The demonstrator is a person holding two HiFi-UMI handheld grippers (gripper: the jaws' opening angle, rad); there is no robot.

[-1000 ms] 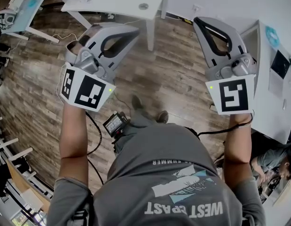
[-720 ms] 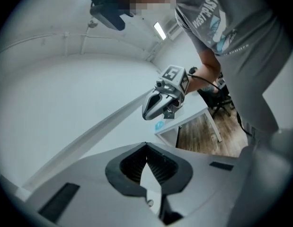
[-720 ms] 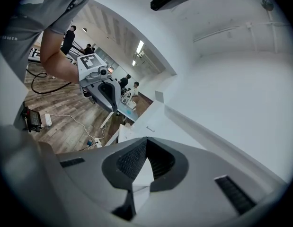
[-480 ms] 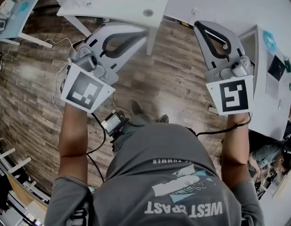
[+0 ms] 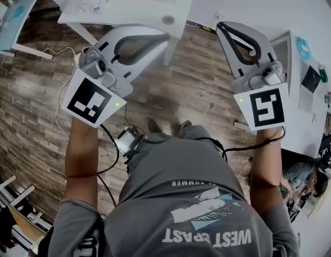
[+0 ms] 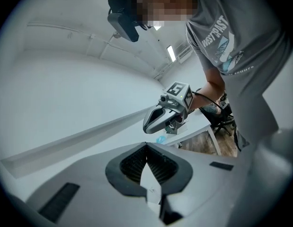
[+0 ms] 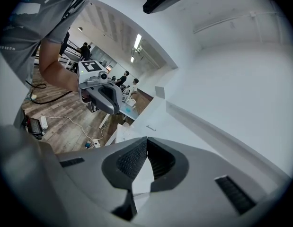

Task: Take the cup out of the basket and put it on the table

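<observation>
You hold both grippers raised in front of you over the brown wood-plank floor (image 5: pixel 197 90), and neither carries anything. The grey left gripper (image 5: pixel 164 37) has its jaws pressed together at the tips, with only pale wall behind them in the left gripper view. The grey right gripper (image 5: pixel 223 29) is the same, its jaws closed on nothing.

The cup and the basket appear in none of the views, so I cannot tell you where they sit. A white rectangular table (image 5: pixel 128 4) lies just ahead of the left gripper and may be where the cup belongs. A white desk (image 5: pixel 301 106) stands at your right.

The step in hand looks like finding and approaching. Tip your head and grippers down until the basket shows, then spread one gripper's jaws well before you reach in.
</observation>
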